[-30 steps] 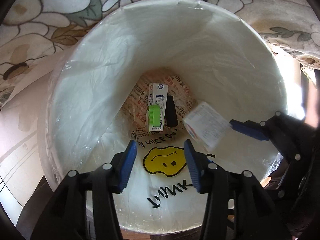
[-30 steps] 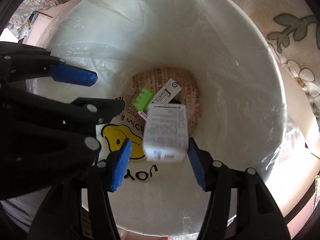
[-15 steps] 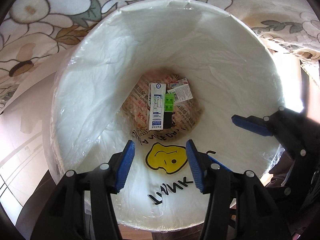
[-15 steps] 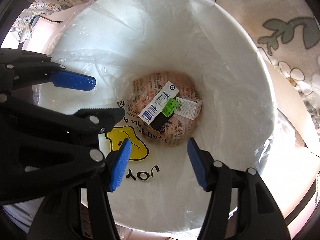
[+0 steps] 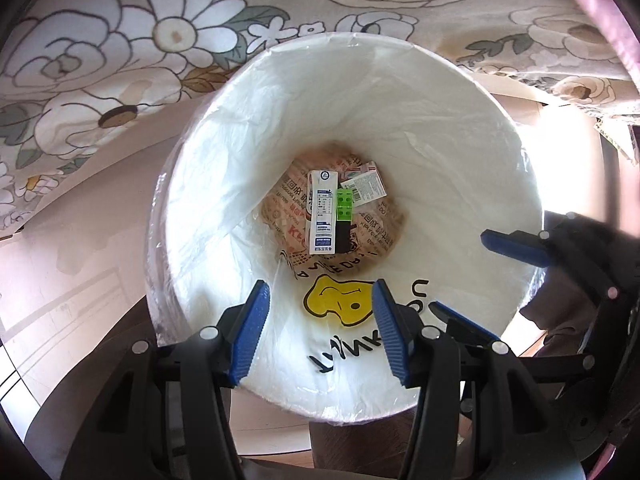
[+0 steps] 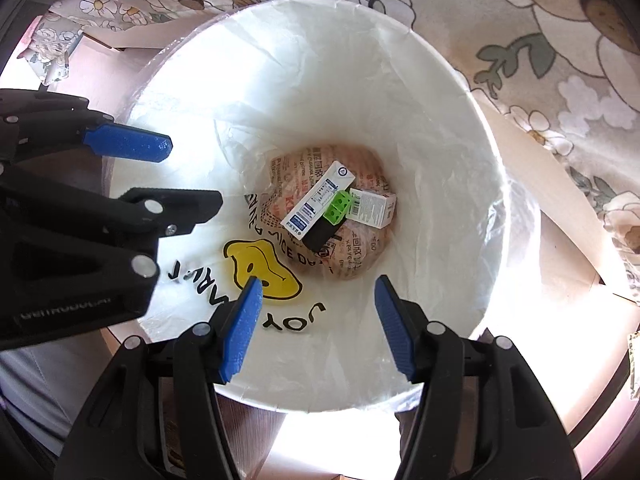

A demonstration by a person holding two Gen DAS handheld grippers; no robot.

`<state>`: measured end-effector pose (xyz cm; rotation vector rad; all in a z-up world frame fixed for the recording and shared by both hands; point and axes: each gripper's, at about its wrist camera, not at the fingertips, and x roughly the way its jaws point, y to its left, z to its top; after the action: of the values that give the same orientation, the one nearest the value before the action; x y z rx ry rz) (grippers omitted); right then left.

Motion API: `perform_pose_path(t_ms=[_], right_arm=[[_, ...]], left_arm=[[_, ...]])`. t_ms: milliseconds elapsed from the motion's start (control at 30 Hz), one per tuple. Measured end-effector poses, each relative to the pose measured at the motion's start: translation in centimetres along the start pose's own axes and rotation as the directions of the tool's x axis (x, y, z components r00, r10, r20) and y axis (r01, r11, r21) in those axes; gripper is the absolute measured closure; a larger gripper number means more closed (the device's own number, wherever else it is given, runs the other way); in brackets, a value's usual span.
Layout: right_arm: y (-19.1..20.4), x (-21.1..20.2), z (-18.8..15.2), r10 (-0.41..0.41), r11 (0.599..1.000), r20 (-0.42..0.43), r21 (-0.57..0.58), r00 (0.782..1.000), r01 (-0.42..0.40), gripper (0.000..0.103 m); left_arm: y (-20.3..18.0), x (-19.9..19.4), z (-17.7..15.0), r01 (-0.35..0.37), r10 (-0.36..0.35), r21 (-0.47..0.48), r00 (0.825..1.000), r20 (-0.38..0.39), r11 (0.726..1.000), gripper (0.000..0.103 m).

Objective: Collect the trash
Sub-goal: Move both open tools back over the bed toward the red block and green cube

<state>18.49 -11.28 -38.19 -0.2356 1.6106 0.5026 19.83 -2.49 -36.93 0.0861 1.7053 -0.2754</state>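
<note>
A white bin (image 5: pixel 440 128) lined with a clear plastic bag stands below both grippers. At its bottom, on a printed brown paper bag (image 5: pixel 288 208), lie a long white-and-blue carton (image 5: pixel 321 212), a green toy brick (image 5: pixel 345 202), a black piece (image 5: pixel 343 236) and a small white box (image 5: pixel 366 186). My left gripper (image 5: pixel 320 286) hangs open and empty over the near rim. My right gripper (image 6: pixel 318 282) points straight down into the bin (image 6: pixel 420 112), open and empty, well above the carton (image 6: pixel 318 204), brick (image 6: pixel 338 206) and box (image 6: pixel 372 208). The left gripper (image 6: pixel 194 174) sits beside it.
A floral cloth (image 5: pixel 120 40) drapes behind and around the bin, over a pale board (image 5: pixel 80 200). The liner carries a yellow smiley print (image 5: pixel 340 300). A person's grey clothing (image 6: pixel 32 380) shows at the lower left of the right wrist view.
The small white box dropped from between my right gripper's jaws to the bin's bottom, and the green brick settled beside the carton. Both grippers have risen away from the bin.
</note>
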Motion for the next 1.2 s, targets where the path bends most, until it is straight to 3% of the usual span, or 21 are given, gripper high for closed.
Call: perform_pose_path(t_ms=[267, 333, 433, 667, 933, 1200], right_arm=[[0.9, -3.0, -2.6, -0.01, 1.0, 0.029, 0.003, 1.0, 0.01, 0.044], [1.2, -4.3, -3.2, -0.018, 1.0, 0.048, 0.001, 0.999, 0.018, 0.044], [1.2, -6.8, -3.7, -0.046, 0.999, 0.091, 0.006, 0.995, 0.046, 0.035], [1.5, -14.2, -4.2, -0.08, 0.996, 0.217, -0.023, 0.973, 0.087, 0.034], [1.6, -24.6, -3.7, -0.103, 0.988, 0.395, -0.066, 0.913, 0.141, 0.031], [1.4, -34.9, -1.4, -0.145, 0.969, 0.567, -0.085, 0.811, 0.233, 0.023]], left_arm=[[-1.1, -5.5, -3.2, -0.085, 0.076, 0.089, 0.992, 0.102, 0.992, 0.044], [-1.5, -7.2, -4.0, -0.124, 0.106, 0.12, 0.984, 0.142, 0.985, 0.043], [-1.7, -9.5, -5.0, -0.175, 0.146, 0.132, 0.969, 0.201, 0.976, 0.042], [-1.1, -16.2, -6.3, -0.196, 0.159, 0.09, 0.935, 0.318, 0.976, 0.034], [1.1, -26.2, -6.2, -0.192, 0.177, -0.016, 0.87, 0.46, 0.981, 0.023], [3.1, -34.0, -3.8, -0.241, 0.254, -0.098, 0.789, 0.56, 0.966, 0.017]])
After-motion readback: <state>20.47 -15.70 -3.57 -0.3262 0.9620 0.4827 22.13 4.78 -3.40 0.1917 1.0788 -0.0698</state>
